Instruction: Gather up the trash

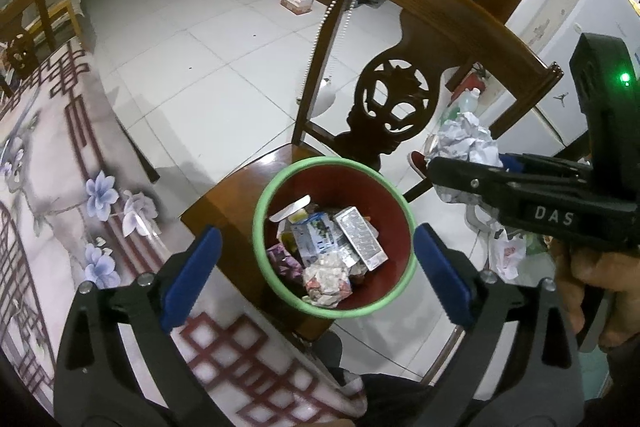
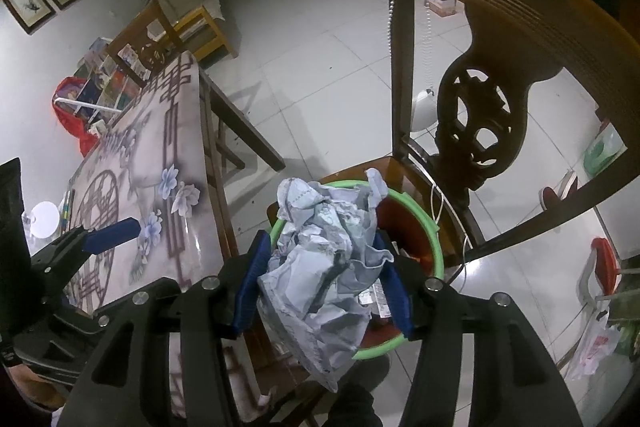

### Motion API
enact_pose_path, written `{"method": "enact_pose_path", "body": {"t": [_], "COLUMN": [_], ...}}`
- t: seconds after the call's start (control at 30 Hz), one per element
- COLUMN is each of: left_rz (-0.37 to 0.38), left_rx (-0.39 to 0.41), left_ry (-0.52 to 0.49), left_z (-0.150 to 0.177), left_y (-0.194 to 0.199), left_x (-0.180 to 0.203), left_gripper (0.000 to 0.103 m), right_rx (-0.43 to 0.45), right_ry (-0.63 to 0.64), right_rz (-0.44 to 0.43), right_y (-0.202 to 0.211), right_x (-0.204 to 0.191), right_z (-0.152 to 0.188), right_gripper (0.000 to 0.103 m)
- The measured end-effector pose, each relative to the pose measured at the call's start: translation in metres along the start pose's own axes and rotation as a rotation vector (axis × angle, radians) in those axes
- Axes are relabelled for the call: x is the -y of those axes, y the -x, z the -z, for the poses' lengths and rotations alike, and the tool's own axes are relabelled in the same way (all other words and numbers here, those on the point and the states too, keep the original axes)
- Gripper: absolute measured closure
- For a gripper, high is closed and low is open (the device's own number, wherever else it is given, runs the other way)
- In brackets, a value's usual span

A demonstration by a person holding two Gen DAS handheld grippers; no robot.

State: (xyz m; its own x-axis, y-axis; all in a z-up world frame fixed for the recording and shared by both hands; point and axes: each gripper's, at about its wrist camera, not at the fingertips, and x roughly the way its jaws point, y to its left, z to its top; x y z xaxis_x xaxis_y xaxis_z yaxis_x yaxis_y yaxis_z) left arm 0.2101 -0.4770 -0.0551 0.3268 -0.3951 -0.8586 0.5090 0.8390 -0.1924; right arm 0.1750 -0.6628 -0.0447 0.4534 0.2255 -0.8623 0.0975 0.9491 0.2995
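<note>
On the seat of a carved wooden chair (image 1: 404,99) sits the small bin (image 1: 280,187), dark red inside with a pale green rim, its mouth facing straight up at my cameras. I see it already holds scraps: a silvery blister pack (image 1: 360,239) lying with its long axis running from far-left to near-right, a printed carton (image 1: 316,235) beside it, and a ball of crumpled wrapper (image 1: 326,277) at the near side.

My left gripper (image 1: 318,275) hangs above the bin with its blue pads spread wide, one to each side of the rim, and nothing between them. Left of the chair I see the table edge with its floral cloth (image 1: 60,187).

My right gripper (image 2: 324,283) holds a big wad of crumpled pale paper (image 2: 320,259); the blue pads sit against its left and right flanks, about half spread. The wad's long axis runs from near to far, its far end reaching over the green rim and its near end drooping below the jaws toward me. From the left wrist view the same wad shows at the right of the bin, beyond the chair's seat edge, so I judge it beside and above the rim rather than inside
</note>
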Motion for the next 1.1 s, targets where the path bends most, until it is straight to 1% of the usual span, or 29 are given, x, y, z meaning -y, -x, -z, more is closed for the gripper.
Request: {"method": "enact_pose_path", "body": {"t": [0.1, 0.13, 0.17, 0.23, 0.3, 0.37, 0.53, 0.73, 0.87, 1.0, 1.1], "left_rz": [-0.013, -0.015, -0.018, -0.023, -0.026, -0.026, -0.037, -0.07, -0.13, -0.2, -0.217], "left_rx": [0.004, 0.006, 0.008, 0.011, 0.013, 0.015, 0.024, 0.044, 0.083, 0.128, 0.15], "left_ry": [0.017, 0.023, 0.03, 0.038, 0.049, 0.055, 0.067, 0.097, 0.115, 0.163, 0.202], "left_z": [0.002, 0.002, 0.003, 0.005, 0.007, 0.009, 0.015, 0.027, 0.043, 0.065, 0.085], "left_y": [0.004, 0.006, 0.007, 0.011, 0.013, 0.014, 0.021, 0.038, 0.063, 0.091, 0.111], "left_x": [-0.008, -0.011, -0.014, -0.018, -0.022, -0.024, -0.031, -0.049, -0.066, -0.092, -0.113], "left_gripper": [0.009, 0.009, 0.009, 0.009, 0.009, 0.009, 0.007, 0.006, 0.006, 0.006, 0.006], "right_rx": [-0.002, -0.001, 0.0, 0.003, 0.004, 0.007, 0.02, 0.018, 0.027, 0.075, 0.134], "right_ry": [0.008, 0.011, 0.014, 0.017, 0.026, 0.031, 0.04, 0.076, 0.131, 0.201, 0.25], "right_rz": [0.001, -0.001, -0.001, -0.006, -0.007, -0.007, 0.011, 0.016, 0.016, 0.016, 0.019], "right_y": [-0.003, -0.003, -0.004, -0.004, -0.005, -0.005, -0.004, -0.008, -0.01, -0.007, -0.001], "right_x": [-0.006, -0.007, -0.009, -0.013, -0.018, -0.022, -0.032, -0.053, -0.081, -0.12, -0.154], "right_z": [-0.001, -0.002, -0.002, -0.004, -0.005, -0.006, -0.007, -0.004, 0.001, 0.011, 0.021], "right_gripper": [0.045, 0.04, 0.033, 0.026, 0.024, 0.016, 0.008, 0.008, 0.008, 0.008, 0.008]}}
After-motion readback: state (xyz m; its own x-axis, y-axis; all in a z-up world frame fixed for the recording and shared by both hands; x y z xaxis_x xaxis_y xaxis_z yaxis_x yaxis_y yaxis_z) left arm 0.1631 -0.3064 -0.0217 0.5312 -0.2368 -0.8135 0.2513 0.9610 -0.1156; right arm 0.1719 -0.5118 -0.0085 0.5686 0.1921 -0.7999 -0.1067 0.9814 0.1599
